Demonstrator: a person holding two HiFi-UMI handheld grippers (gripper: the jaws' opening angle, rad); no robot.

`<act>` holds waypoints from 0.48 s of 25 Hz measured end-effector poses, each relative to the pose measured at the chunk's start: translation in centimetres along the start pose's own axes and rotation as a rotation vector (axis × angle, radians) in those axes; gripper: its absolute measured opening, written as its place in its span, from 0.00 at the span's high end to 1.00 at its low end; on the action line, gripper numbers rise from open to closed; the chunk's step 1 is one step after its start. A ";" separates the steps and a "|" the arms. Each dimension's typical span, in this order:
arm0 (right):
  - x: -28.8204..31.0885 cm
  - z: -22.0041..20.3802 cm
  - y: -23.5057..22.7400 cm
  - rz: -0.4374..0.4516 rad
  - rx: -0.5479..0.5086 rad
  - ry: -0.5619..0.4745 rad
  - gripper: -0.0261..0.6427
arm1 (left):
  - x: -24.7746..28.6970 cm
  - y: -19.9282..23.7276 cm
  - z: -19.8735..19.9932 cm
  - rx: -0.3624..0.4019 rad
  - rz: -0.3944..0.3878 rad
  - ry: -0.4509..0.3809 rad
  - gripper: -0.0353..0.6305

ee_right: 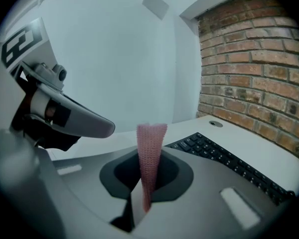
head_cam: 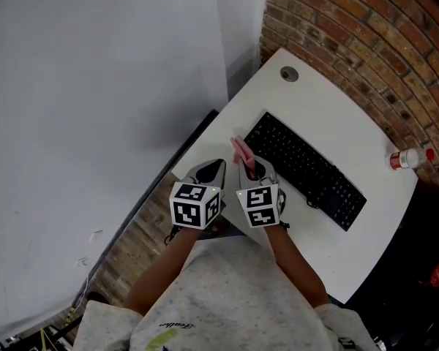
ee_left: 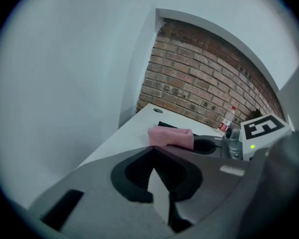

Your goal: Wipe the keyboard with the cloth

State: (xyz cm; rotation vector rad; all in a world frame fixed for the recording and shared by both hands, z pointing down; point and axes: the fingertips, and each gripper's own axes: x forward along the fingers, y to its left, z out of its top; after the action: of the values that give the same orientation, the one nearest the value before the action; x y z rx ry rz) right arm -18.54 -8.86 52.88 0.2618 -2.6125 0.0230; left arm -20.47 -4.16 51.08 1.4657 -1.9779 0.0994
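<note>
As things stand at the desk, item one is the right gripper (head_cam: pixel 250 168), its jaws closed on a pink cloth (head_cam: pixel 241 151). The cloth stands up out of the jaws as a narrow folded strip, above the left part of the white surface (head_cam: pixel 329 108) and just beside the keyboard (head_cam: pixel 307 170). Item two, left gripper (head_cam: pixel 216 165): jaws drawn together with nothing between them, hovering just beside the right one near the surface's left corner. Item three, keyboard: black, lying diagonally across the surface, its left end nearest the cloth, its right end towards a small red-capped bottle (head_cam: pixel 410 157) standing by the brick wall (head_cam: pixel 366 35). Item four, a round cable grommet (head_cam: pixel 289 73) at the far corner, well apart from the rest. Step in hand, by my reading: bringing the cloth down to the keys, with wiping not yet begun. To do it well, I would tip the right gripper so the cloth's free end lies flat on the key tops, then start at the left end and draw along the rows with light pressure. The empty left gripper could steady the keyboard's near edge against skidding. Room: bare surface runs along both long sides of the keyboard. The right end lies near the surface's edge, with the bottle not far beyond, so a stroke should stop short there.
</note>
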 end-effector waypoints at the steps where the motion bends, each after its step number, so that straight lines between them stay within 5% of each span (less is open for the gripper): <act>1: 0.2 -0.1 0.0 -0.005 -0.008 0.006 0.92 | 0.1 0.1 0.0 0.001 -0.005 0.003 0.96; 12: 2.3 -1.2 0.1 -0.107 -0.079 0.106 0.92 | 1.4 1.6 1.0 0.032 -0.121 0.041 0.96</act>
State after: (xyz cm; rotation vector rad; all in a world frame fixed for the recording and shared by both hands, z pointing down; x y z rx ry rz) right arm -19.91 -9.11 55.04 0.3614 -2.4845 -0.1002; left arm -22.50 -5.14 51.60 1.5877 -1.8581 0.1082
